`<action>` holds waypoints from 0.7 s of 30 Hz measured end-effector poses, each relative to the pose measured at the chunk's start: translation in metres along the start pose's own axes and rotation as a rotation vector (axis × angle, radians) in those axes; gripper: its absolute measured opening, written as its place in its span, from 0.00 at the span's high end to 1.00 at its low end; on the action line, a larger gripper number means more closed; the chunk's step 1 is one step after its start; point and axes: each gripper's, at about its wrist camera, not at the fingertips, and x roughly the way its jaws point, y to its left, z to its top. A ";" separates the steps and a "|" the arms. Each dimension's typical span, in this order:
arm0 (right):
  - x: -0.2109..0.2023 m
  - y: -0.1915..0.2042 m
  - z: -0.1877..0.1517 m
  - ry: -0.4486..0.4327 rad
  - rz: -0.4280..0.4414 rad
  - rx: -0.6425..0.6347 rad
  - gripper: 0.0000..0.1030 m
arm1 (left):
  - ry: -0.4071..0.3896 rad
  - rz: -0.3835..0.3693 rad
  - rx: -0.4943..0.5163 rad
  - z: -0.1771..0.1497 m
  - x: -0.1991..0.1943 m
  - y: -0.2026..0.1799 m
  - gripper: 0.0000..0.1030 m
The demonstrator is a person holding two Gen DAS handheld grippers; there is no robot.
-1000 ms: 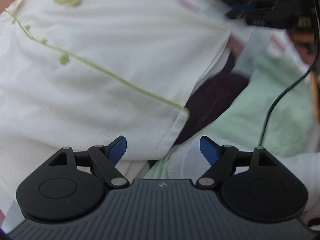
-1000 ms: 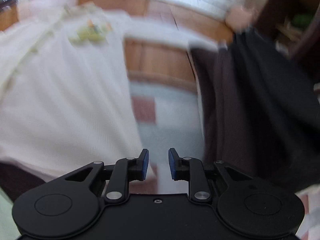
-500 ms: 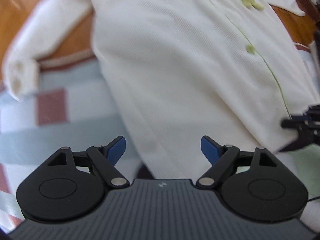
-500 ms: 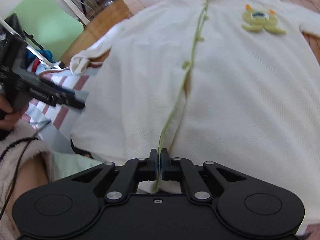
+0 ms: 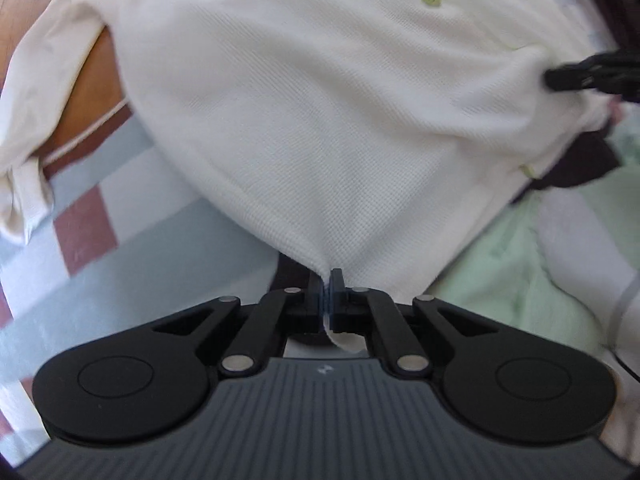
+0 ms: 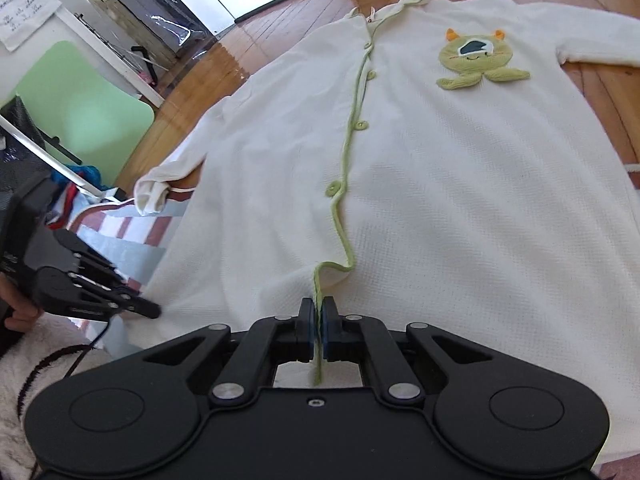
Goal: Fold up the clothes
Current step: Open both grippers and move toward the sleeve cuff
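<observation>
Cream nightshirt pinched at its hem, no fold in it.

The right gripper [image 6: 319,322] is clamped on the green-piped placket end, the left gripper [image 5: 328,292] on the hem corner; the nightshirt [image 6: 440,168] lies spread flat ahead of both jaws, sleeves out. No containers visible.

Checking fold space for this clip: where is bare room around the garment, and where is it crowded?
Bare wood floor lies beyond the white garment's collar. Striped mat is free below the sleeve. Crowded at the hem: left gripper, right gripper and the dark cloth.
</observation>
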 end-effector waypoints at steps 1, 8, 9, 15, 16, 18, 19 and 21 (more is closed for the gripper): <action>0.000 -0.002 -0.002 0.020 -0.002 0.006 0.94 | 0.008 -0.011 -0.010 -0.005 -0.002 0.005 0.99; 0.022 -0.007 -0.027 0.160 -0.077 -0.044 0.93 | 0.125 0.061 -0.007 -0.020 0.027 0.022 0.89; 0.021 -0.002 -0.027 0.161 -0.091 -0.073 0.91 | 0.142 0.071 -0.007 -0.022 0.031 0.024 0.85; 0.003 0.014 -0.030 0.142 -0.176 -0.215 0.64 | -0.167 0.025 -0.157 -0.010 -0.024 0.043 0.51; -0.005 0.014 -0.026 0.118 -0.167 -0.203 0.64 | -0.235 0.043 -0.195 -0.007 -0.037 0.048 0.47; -0.020 0.014 -0.012 0.073 -0.136 -0.184 0.63 | -0.343 0.099 -0.310 -0.001 -0.058 0.065 0.45; -0.026 0.016 -0.002 0.054 -0.123 -0.185 0.63 | -0.379 0.128 -0.374 0.005 -0.066 0.073 0.43; -0.031 0.027 0.024 0.031 -0.121 -0.228 0.62 | -0.436 0.214 -0.483 0.020 -0.076 0.082 0.43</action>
